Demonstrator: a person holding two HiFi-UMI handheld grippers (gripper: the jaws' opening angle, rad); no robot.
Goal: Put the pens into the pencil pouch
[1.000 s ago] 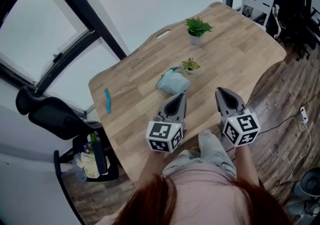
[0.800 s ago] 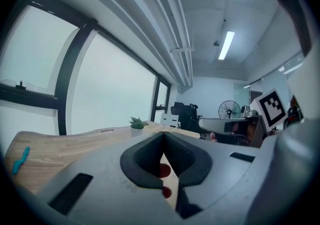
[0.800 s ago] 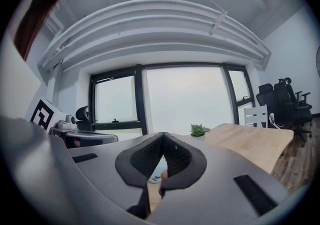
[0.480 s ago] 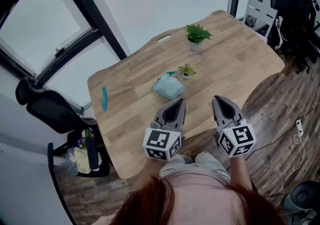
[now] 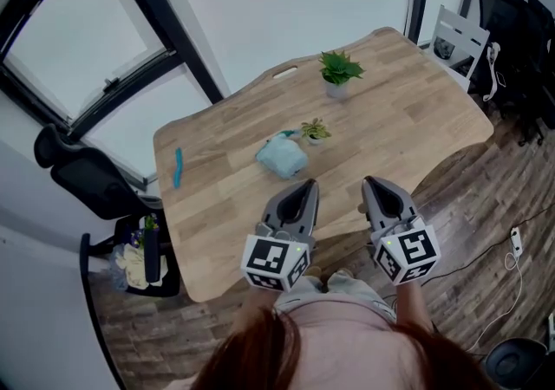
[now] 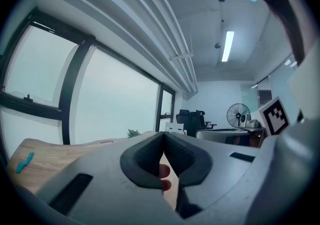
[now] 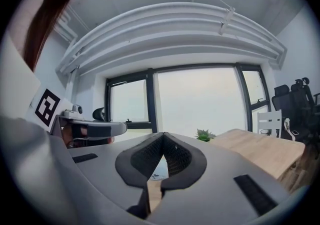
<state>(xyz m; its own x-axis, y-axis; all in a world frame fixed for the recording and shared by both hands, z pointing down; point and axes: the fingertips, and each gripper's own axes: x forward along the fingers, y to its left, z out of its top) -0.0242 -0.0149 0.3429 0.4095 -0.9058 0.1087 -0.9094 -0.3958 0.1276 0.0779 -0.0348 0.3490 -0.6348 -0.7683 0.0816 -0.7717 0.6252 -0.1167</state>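
A light blue pencil pouch (image 5: 281, 157) lies near the middle of the wooden table (image 5: 408, 111). A teal pen (image 5: 178, 167) lies alone by the table's left edge, also in the left gripper view as a teal pen (image 6: 24, 162). My left gripper (image 5: 307, 185) and right gripper (image 5: 369, 183) hover side by side over the near table edge, short of the pouch. Both are shut and hold nothing. They point level, toward the windows.
A small potted plant (image 5: 314, 131) stands right beside the pouch, and a bigger potted plant (image 5: 337, 73) near the far edge. A black office chair (image 5: 82, 176) and a cart (image 5: 143, 263) stand left of the table. More chairs (image 5: 516, 24) stand at right.
Both grippers have drawn back toward the near table edge and risen a little. The view has shifted with them. The pouch and pen have not moved on the table.
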